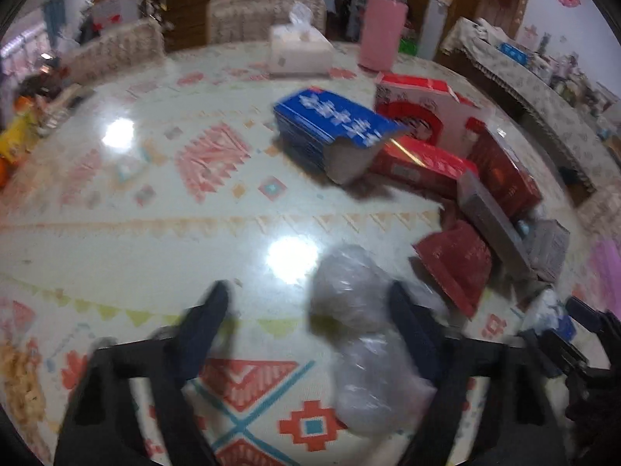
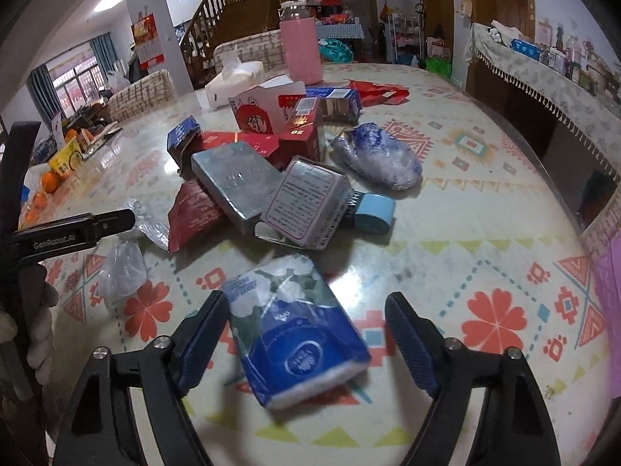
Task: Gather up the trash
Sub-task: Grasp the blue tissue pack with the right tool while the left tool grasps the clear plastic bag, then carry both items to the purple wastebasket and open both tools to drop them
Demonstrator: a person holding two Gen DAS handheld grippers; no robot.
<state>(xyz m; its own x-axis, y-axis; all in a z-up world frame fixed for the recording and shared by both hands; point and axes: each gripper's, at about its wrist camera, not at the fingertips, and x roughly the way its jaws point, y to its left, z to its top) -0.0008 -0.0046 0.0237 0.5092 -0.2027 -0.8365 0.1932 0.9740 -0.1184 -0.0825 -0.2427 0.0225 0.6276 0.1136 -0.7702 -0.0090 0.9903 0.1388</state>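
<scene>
Patterned glossy tabletop point(image 2: 485, 202); left gripper point(image 1: 310, 303) parted around crumpled clear plastic wrap point(image 1: 349, 291), contact unclear; right gripper point(image 2: 306, 310) wide around blue-white tissue pack point(image 2: 295, 326), not pressing.

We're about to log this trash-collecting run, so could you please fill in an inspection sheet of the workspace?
Surface: glossy patterned tablecloth.
Job's things: blue tissue pack between the right gripper's jaws; crumpled clear plastic between the left gripper's jaws; heap of empty boxes; blue-white bag.
Clutter: tissue box, pink bottle, oranges.
Grippers: both open; whether a pad touches its item is unclear.
Cables: nothing seen.
Surroundings: chairs, staircase, sideboard.
</scene>
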